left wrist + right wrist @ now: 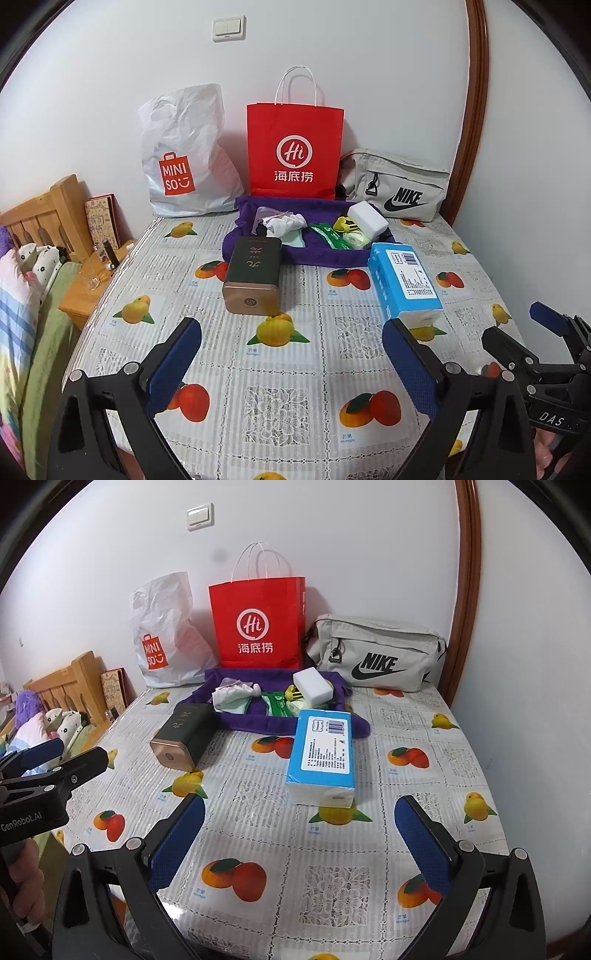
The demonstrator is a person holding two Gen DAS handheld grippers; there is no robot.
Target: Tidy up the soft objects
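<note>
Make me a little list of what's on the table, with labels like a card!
table cover: fruit-print cloth
back row: white Miniso bag, red paper bag, grey Nike pouch
middle: purple cloth holding small items and a white block
front: blue tissue pack, dark tin lying down
left gripper: open, empty
right gripper: open, empty

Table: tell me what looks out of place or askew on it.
The dark tin lies tipped on its side, its far end resting on the edge of the purple cloth. The blue tissue pack sits askew, also overlapping that cloth. Nothing looks spilled or damaged.
</note>
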